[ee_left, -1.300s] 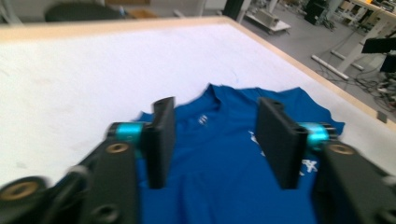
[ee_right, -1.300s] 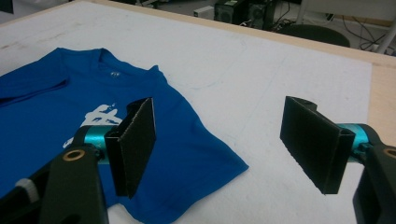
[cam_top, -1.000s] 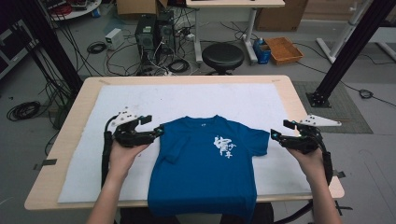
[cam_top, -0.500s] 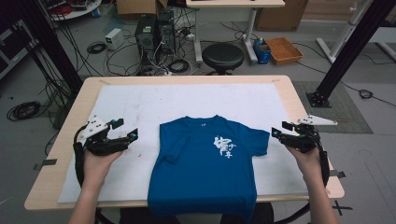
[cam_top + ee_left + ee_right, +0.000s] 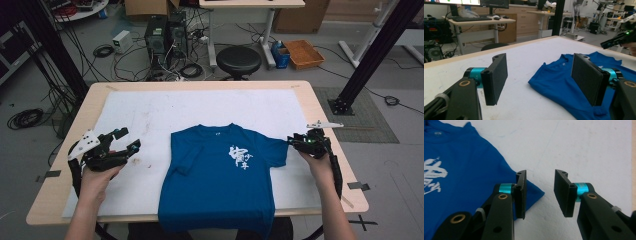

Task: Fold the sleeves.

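Observation:
A blue T-shirt [image 5: 220, 175] with white print lies flat on the white mat [image 5: 150, 115], its left sleeve folded inward. My left gripper [image 5: 129, 138] is held off to the left of the shirt, open with nothing between its pads [image 5: 539, 57]; the shirt [image 5: 564, 82] lies ahead and to its right. My right gripper [image 5: 292, 142] is at the tip of the right sleeve. Its jaws [image 5: 540, 173] have just been closing and still stand apart. The sleeve's corner [image 5: 536, 193] lies in the gap under them, with no pad pressing on it.
The mat covers most of the wooden table [image 5: 310, 100]. Behind the table on the floor are a black stool [image 5: 238, 60], computer towers [image 5: 162, 35] with cables, and an orange box [image 5: 305, 52]. My right gripper [image 5: 616, 41] shows far off in the left gripper view.
My left gripper has pulled back to the left, away from the shirt's left sleeve. My right gripper has dropped to the right sleeve tip and its jaws have narrowed.

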`<act>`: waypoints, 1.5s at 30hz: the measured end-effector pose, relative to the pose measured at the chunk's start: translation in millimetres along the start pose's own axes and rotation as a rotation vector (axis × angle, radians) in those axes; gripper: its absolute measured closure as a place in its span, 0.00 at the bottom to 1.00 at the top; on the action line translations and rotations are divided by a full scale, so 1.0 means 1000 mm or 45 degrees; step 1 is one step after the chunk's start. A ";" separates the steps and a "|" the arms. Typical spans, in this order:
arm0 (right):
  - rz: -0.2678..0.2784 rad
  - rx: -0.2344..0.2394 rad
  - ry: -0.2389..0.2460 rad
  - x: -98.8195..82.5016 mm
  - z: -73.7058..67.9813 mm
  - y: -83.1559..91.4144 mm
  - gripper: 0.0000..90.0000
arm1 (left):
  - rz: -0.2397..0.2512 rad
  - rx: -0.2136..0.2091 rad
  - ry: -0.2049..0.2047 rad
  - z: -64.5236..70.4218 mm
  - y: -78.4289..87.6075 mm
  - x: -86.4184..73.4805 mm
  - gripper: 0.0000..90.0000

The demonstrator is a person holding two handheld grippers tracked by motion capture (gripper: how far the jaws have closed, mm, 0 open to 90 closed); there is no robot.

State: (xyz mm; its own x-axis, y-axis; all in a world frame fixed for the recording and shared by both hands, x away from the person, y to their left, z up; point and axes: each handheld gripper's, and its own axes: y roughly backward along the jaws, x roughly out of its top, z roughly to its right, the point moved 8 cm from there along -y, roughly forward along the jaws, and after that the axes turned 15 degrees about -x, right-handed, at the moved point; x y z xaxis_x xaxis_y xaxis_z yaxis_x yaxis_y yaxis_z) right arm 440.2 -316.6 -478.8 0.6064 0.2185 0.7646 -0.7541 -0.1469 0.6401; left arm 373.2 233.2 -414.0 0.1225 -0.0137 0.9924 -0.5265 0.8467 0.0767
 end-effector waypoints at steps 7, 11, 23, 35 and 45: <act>-0.089 -0.045 -0.003 -0.006 0.002 -0.016 0.73 | -0.103 -0.039 0.038 0.005 -0.007 0.003 0.33; -0.105 -0.060 0.003 -0.006 0.000 -0.022 0.74 | -0.133 -0.060 0.042 0.007 -0.009 0.002 0.33; -0.117 -0.022 0.032 -0.008 -0.006 -0.022 1.00 | -0.170 -0.069 0.045 0.009 -0.011 0.002 0.32; 0.057 0.039 0.008 0.028 -0.044 0.026 1.00 | -0.174 -0.057 0.032 0.008 -0.013 0.004 0.32; 0.072 0.055 0.187 0.059 -0.125 0.039 1.00 | -0.171 -0.069 0.037 0.008 -0.014 0.003 0.32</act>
State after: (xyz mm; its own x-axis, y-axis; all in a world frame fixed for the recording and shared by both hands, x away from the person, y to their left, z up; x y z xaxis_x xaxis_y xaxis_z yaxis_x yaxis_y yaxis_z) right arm 415.4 -188.8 -417.9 0.5173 0.3465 0.7825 -0.7727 -0.2038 0.6011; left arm 374.2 216.5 -411.6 0.2135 -0.1143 0.9702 -0.4575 0.8658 0.2027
